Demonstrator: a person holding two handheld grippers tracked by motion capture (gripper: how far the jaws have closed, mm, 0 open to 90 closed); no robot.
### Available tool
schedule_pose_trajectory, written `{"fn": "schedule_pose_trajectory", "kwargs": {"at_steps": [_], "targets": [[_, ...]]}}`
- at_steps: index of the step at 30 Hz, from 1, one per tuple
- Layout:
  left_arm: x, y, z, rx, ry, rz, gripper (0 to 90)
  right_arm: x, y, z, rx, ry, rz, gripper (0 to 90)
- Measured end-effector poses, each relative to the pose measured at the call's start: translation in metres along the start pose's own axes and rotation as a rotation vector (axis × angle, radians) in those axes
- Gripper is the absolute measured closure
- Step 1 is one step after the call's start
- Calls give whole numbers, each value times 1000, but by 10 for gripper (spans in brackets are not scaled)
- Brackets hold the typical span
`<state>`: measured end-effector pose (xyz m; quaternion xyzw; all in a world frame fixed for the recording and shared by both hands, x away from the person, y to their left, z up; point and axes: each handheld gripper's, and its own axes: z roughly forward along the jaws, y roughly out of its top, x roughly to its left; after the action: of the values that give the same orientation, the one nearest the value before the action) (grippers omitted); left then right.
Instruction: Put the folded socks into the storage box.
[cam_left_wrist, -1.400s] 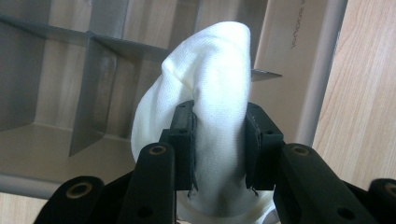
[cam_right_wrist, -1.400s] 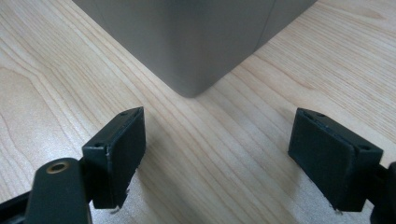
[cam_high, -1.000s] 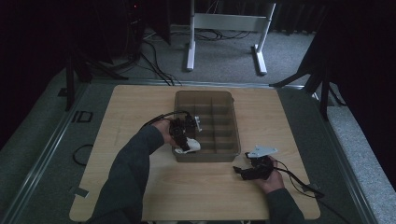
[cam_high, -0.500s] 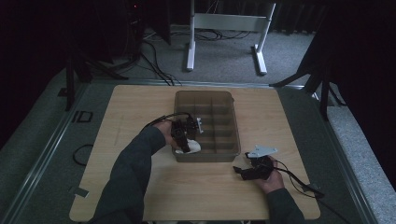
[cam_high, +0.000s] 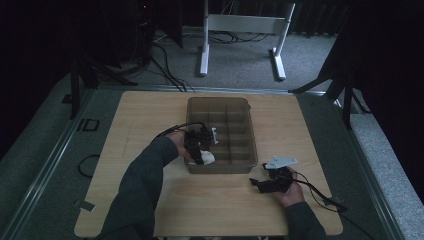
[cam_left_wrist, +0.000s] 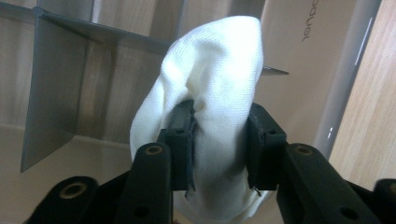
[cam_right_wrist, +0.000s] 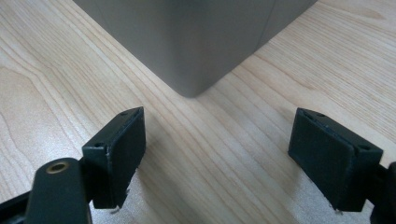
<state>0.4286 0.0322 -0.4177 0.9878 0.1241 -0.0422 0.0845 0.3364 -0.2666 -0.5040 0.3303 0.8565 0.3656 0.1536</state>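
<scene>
A white rolled cloth (cam_left_wrist: 215, 65) sits between the jaws of my left gripper (cam_left_wrist: 219, 140), inside the near-left compartment of a grey divided box (cam_high: 220, 168). Both pads (cam_left_wrist: 180, 140) still touch the cloth and dent it, while the jaws have just been opening. In the high view the left gripper (cam_high: 199, 150) points down into the box over the cloth (cam_high: 207, 158). My right gripper (cam_high: 257, 184) rests on the table just outside the box's near-right corner (cam_right_wrist: 187, 42), and the right gripper (cam_right_wrist: 217, 154) stands open with only bare wood between its jaws.
The box has several compartments divided by thin walls (cam_left_wrist: 51, 84). A light wooden table (cam_high: 150, 115) carries it, with free room to the left and front. Cables (cam_high: 320, 192) trail from both grippers. A white stand (cam_high: 240, 30) is on the floor beyond.
The left gripper's jaws stand a little wider around the cloth in the box. Neither hand has shifted.
</scene>
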Motion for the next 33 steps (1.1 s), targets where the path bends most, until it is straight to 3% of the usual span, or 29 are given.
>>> {"fn": "schedule_pose_trajectory", "kwargs": {"at_steps": [7, 12, 16, 33], "targets": [[1, -1, -3, -10, -16, -32, 580, 0, 0, 0, 0, 0, 0, 186], [2, -5, -11, -44, 0, -62, 502, 0, 0, 0, 0, 0, 0, 187], [3, -7, -16, -61, 8, -74, 496, 0, 0, 0, 0, 0, 0, 186], [-2, -9, -28, -125, 10, -51, 730, 0, 0, 0, 0, 0, 0, 187]]}}
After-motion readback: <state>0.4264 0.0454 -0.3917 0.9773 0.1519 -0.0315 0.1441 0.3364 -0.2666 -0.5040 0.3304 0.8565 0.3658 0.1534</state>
